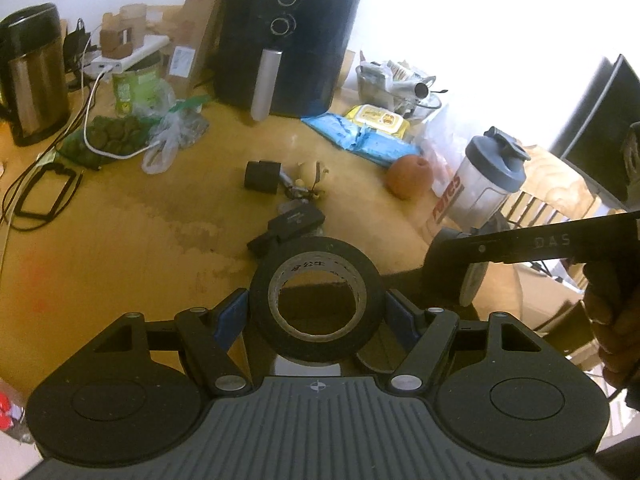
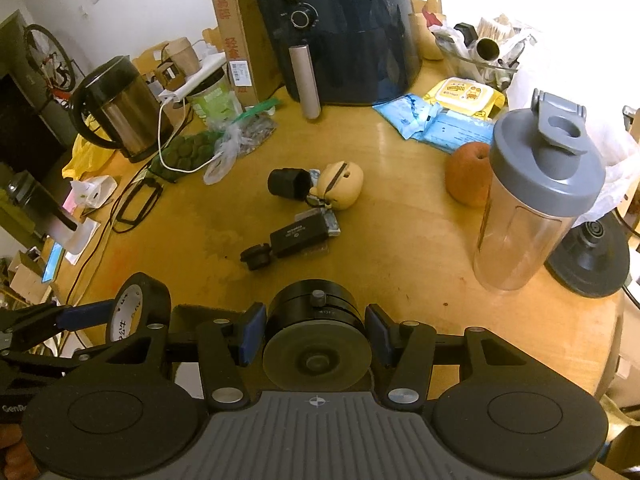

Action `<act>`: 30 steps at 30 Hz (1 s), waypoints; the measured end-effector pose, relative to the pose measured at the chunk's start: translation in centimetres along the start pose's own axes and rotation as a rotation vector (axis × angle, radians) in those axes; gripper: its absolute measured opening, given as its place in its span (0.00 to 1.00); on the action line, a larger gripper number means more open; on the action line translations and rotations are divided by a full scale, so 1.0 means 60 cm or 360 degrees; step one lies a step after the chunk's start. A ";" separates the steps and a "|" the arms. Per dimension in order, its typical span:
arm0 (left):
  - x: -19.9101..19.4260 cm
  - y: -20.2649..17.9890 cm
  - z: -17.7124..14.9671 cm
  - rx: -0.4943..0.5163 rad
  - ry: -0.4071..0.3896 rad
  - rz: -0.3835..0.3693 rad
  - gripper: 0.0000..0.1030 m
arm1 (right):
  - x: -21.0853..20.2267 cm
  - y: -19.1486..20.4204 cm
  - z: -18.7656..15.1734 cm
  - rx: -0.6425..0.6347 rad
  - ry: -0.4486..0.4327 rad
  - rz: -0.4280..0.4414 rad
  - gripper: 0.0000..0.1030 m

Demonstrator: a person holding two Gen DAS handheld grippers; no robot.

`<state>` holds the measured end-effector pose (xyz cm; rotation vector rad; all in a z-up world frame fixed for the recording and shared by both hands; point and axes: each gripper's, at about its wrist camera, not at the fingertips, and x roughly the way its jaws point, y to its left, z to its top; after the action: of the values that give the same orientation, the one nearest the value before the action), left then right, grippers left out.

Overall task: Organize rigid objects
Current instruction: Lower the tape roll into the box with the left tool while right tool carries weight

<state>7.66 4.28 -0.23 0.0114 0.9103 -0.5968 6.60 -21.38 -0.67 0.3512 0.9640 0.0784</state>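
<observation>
Wooden table [image 2: 400, 240]; air fryer [image 2: 340, 32]; disc [image 2: 316, 336] marked "OFF".

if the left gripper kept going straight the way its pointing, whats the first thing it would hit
Most likely the small black rectangular device lying on the wooden table, just ahead of the black tape roll held in the left gripper. Depth is unclear through the fisheye, so it might meet bare tabletop just before it.
</observation>
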 end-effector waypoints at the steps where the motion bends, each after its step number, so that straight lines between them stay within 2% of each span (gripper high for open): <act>1: -0.001 -0.002 -0.003 -0.0009 0.0004 0.0004 0.70 | -0.002 -0.004 -0.002 0.0006 0.0005 -0.0004 0.55; 10: 0.001 -0.035 -0.024 0.0001 0.0052 -0.0011 0.70 | -0.020 -0.036 -0.028 0.0051 0.0008 -0.0015 0.55; 19: 0.015 -0.077 -0.010 0.0069 0.0039 -0.0005 0.71 | -0.038 -0.057 -0.042 0.0066 -0.0006 -0.0003 0.55; 21: 0.014 -0.082 -0.008 0.0076 0.0026 -0.0023 0.75 | -0.039 -0.061 -0.043 0.0071 -0.0006 0.0001 0.55; 23: 0.013 -0.088 -0.008 0.0082 0.0016 -0.0014 0.82 | -0.039 -0.063 -0.046 0.0073 -0.0003 0.0006 0.55; 30: 0.011 -0.092 -0.022 0.0042 0.0052 0.0025 0.82 | -0.031 -0.064 -0.052 0.0058 0.0030 0.0034 0.55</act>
<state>4.28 -0.37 -0.25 0.0521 0.9335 -0.5953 2.65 -24.59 -2.08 0.3952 0.9811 0.0839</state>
